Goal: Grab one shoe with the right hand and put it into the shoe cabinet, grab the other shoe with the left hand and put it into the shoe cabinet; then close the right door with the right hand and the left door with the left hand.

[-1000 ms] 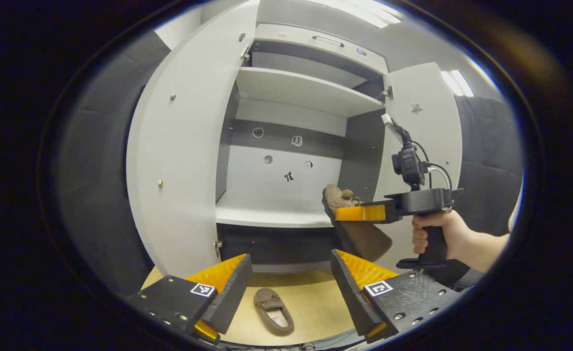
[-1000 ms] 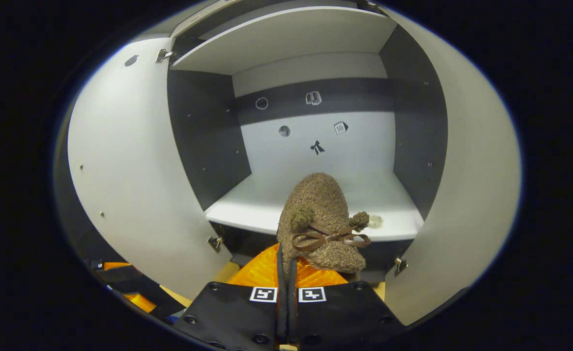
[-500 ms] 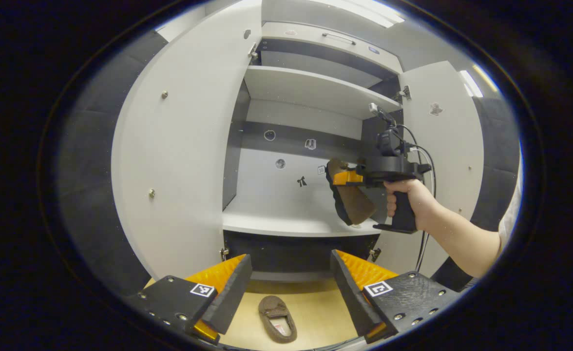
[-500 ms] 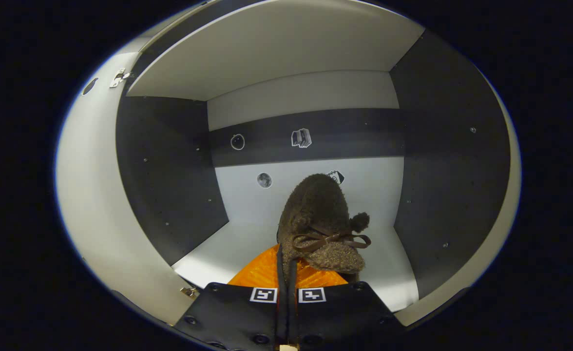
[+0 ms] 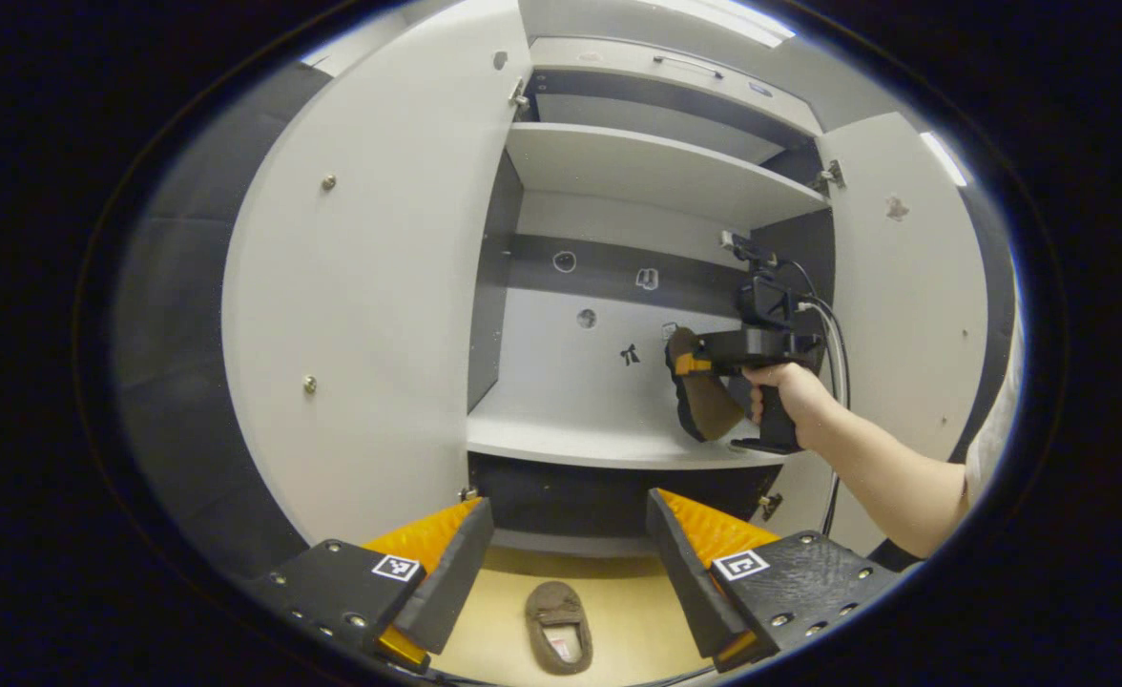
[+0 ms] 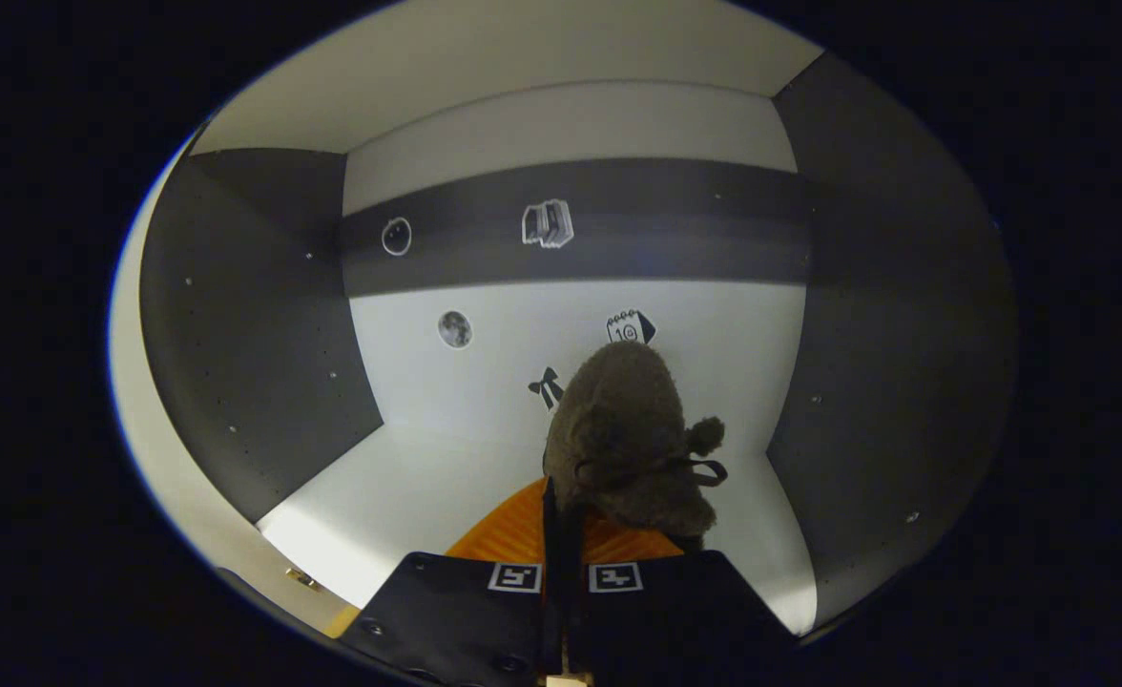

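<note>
Right gripper view: right gripper (image 6: 561, 534) fingers clamp the brown shoe (image 6: 630, 434) inside the cabinet (image 6: 256, 382); left gripper (image 5: 561, 563) fingers spread wide, empty, above the other shoe (image 5: 559, 627).

fuzzy woolly shoe (image 6: 630, 434); smooth matt cabinet shelf (image 6: 427, 477); wooden floor (image 5: 623, 611).

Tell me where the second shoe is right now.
In the left gripper view the second shoe lies on the wooden floor in front of the open shoe cabinet, below its lower shelf, framed between the open left tool's fingers.
</note>
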A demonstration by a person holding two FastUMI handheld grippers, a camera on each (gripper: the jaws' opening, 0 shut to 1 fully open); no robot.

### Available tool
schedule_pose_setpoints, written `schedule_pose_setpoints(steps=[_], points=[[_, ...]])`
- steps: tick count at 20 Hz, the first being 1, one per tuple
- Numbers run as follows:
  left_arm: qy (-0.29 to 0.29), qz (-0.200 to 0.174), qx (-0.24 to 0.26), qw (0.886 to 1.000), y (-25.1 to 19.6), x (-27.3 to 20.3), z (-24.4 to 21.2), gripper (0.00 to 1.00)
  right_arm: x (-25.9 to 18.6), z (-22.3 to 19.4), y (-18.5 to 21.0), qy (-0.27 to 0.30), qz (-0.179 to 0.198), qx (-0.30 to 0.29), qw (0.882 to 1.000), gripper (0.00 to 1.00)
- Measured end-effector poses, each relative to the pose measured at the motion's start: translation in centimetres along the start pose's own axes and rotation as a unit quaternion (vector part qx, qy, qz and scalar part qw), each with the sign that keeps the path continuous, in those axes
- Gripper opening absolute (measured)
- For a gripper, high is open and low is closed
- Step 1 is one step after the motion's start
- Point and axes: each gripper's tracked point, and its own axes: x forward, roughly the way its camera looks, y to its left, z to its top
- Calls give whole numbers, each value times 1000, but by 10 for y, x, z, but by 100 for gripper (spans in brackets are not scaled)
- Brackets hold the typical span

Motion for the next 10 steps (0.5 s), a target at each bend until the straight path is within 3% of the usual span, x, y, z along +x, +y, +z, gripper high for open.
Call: schedule_pose_setpoints(steps=[3, 6, 7, 8, 10], points=[[0, 25, 2, 1000, 8, -2, 0, 94, 21, -4, 8, 9, 5, 18, 1000, 2], [0, 54, 3, 999, 20, -9, -1, 94, 36, -13, 21, 49, 41, 96, 993, 6], [-3, 70, 5, 998, 26, -11, -2, 99, 39, -15, 25, 62, 52, 121, 989, 9], [-2, 83, 6, 996, 31, -13, -4, 89, 42, -18, 27, 70, 59, 138, 986, 9], [8, 98, 4, 995, 34, -13, -10, 94, 46, -18, 29, 75, 67, 149, 984, 10]])
